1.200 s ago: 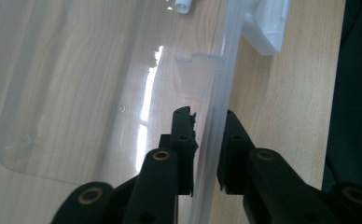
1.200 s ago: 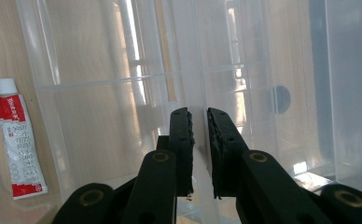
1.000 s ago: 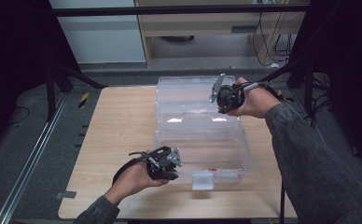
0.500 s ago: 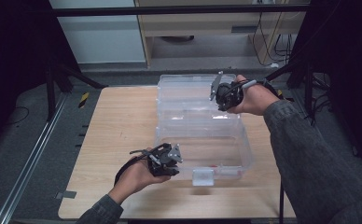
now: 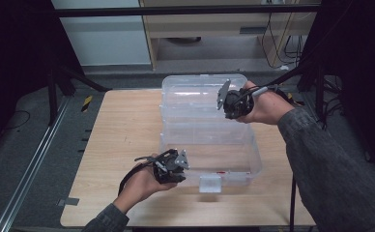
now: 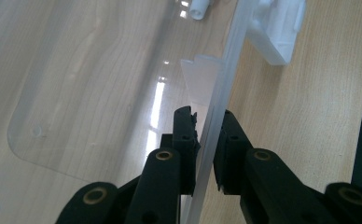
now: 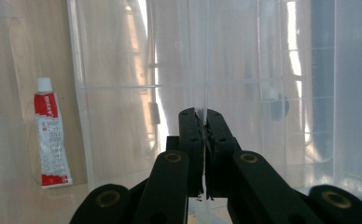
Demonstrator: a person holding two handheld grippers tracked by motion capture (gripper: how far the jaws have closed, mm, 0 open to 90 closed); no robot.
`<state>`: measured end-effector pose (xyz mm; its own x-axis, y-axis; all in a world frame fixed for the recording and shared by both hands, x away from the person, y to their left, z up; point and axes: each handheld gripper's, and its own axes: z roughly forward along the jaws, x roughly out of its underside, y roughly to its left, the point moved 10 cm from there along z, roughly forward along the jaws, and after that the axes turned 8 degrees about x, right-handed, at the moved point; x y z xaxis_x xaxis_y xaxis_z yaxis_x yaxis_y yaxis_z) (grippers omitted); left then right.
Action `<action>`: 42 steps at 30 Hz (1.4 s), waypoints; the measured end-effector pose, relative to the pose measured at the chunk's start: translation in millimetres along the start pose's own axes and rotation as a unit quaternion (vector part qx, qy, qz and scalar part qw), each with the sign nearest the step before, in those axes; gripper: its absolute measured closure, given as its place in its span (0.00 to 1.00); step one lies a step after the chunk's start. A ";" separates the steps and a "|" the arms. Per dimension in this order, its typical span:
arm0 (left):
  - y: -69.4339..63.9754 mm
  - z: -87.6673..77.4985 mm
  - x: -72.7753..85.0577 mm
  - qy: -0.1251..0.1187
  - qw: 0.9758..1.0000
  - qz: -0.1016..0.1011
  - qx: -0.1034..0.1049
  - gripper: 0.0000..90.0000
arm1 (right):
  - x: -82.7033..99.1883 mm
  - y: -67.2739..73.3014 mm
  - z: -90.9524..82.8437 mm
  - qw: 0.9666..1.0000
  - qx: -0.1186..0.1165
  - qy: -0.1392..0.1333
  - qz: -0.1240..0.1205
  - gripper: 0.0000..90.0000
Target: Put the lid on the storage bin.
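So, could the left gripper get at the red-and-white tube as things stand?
Probably not directly: the left gripper is clamped on the box's front wall, and the tube lies inside behind it. The lid is up, so releasing and reaching over looks feasible.

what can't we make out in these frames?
- Tube: its label print is too small to read in the right gripper view.
- Right gripper: in the high view the hand and its own body hide the jaw tips on the lid.
- Box bottom: high view, glare.
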<state>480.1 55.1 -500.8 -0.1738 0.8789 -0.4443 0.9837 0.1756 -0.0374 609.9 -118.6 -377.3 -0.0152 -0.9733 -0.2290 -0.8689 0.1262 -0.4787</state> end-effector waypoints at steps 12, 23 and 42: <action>-1.2 0.4 0.5 -0.003 1.000 -0.002 0.000 0.87 | 1.6 28.6 -19.0 1.000 0.015 -0.021 -0.015 0.97; -6.6 2.5 0.3 -0.009 0.999 -0.033 -0.001 0.86 | 2.1 40.7 -25.1 0.999 0.019 -0.032 -0.016 0.97; 19.3 4.8 -9.4 0.000 1.000 -0.006 -0.025 0.87 | -2.1 20.4 -13.3 0.999 0.031 -0.031 -0.018 0.97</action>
<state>500.9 48.1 -501.6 -0.1860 0.8761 -0.4448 0.9780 0.2088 0.0023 585.6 -116.6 -375.3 0.0471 -0.9639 -0.2620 -0.8355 0.1057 -0.5392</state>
